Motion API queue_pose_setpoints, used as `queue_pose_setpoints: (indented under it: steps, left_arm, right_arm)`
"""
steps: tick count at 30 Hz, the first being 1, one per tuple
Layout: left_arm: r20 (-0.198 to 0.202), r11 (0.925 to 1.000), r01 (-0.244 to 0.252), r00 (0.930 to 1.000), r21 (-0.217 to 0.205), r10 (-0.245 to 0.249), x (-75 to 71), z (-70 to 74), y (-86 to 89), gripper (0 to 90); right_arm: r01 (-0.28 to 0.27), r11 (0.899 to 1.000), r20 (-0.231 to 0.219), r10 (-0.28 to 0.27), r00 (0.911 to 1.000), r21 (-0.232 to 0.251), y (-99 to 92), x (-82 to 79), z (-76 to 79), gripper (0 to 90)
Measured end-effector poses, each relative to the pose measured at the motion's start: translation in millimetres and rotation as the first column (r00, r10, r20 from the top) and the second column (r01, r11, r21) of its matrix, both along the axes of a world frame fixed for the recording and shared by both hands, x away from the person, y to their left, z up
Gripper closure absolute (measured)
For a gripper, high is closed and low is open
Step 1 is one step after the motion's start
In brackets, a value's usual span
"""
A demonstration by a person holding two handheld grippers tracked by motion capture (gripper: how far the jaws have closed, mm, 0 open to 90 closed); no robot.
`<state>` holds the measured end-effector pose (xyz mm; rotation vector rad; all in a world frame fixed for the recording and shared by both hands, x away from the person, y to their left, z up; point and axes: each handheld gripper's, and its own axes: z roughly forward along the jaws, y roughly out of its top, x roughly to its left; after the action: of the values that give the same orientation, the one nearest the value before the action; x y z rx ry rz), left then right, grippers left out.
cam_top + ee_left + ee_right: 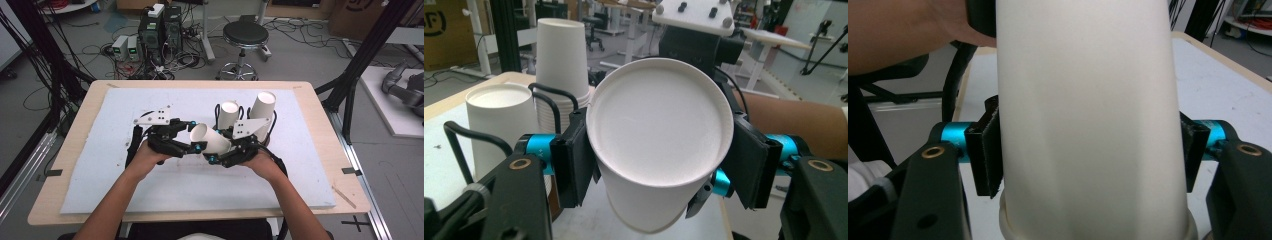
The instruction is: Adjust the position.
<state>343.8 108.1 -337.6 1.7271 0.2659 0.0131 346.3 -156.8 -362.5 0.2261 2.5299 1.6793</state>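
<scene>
A white paper cup (211,139) lies on its side in the air above the white mat, held between both grippers. My left gripper (196,136) is shut on its end; in the left gripper view the cup's closed round face (659,125) looks at the camera and the black pads (574,160) press on both sides. My right gripper (222,151) is shut on the cup's body (1088,100) from the other side, its pads (985,150) against the wall. A rim edge (1098,225) shows low on the cup in the right gripper view.
Two more lots of white cups stand upside down at the back: a single cup (229,114) and a taller stack (263,106), each inside black wire loops (549,97). The white mat (100,170) covers a wooden table (65,165). A stool (245,35) stands beyond.
</scene>
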Motion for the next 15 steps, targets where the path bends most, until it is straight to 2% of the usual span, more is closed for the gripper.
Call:
queue_pose_setpoints:
  steps: [3,4,8,15]
  left_arm:
    - [0.014,0.9997,-0.013,0.9998,0.020,0.013,-0.3,-1.7,-0.5,34.0]
    - [0.025,0.9995,-0.023,0.9994,0.024,0.022,-0.9,-2.0,-0.3,30.4]
    - [0.027,0.9981,-0.056,0.9981,0.024,0.055,0.0,-1.4,3.6,26.5]
    - [0.021,0.9980,-0.035,0.9992,0.053,0.034,-0.4,-5.6,-1.8,27.2]
  right_arm:
    - [0.006,1.000,0.006,-0.006,1.0000,-0.017,0.3,0.8,-0.6,32.6]
    - [0.010,0.999,0.006,-0.010,0.9999,-0.037,0.3,1.1,-0.5,32.6]
    - [0.022,0.997,0.003,-0.022,0.9998,-0.070,-0.9,1.6,-1.6,32.6]
    - [0.002,0.996,-0.003,-0.003,1.0000,-0.094,2.5,0.8,-3.9,32.4]
